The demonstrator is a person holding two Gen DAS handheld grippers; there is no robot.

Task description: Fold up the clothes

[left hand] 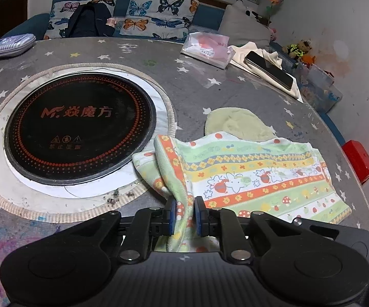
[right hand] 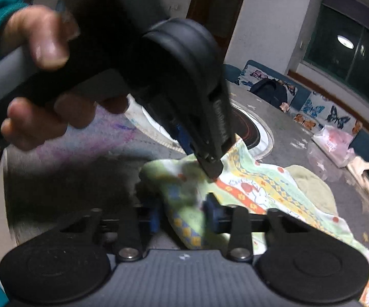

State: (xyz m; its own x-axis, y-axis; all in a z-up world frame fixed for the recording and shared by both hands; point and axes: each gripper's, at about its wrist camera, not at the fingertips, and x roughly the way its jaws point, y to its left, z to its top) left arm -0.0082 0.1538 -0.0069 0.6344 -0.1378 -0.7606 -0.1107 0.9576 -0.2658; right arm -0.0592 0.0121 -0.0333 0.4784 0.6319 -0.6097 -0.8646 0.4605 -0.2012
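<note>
So the patterned cloth [left hand: 248, 168] is spread on the starry table [left hand: 184, 81] beside the round cooktop [left hand: 79, 130]. The left gripper [left hand: 185, 213] pinches a bunched fold between its pads; the right gripper [right hand: 181, 215] clamps another bunch close by.

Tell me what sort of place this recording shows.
Most likely a home living room: a round table with a built-in cooktop, a sofa with butterfly cushions behind it, and toys by the wall.

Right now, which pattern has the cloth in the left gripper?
Cartoon stripes, green, yellow, orange: cloth, left gripper, left wrist view.
</note>
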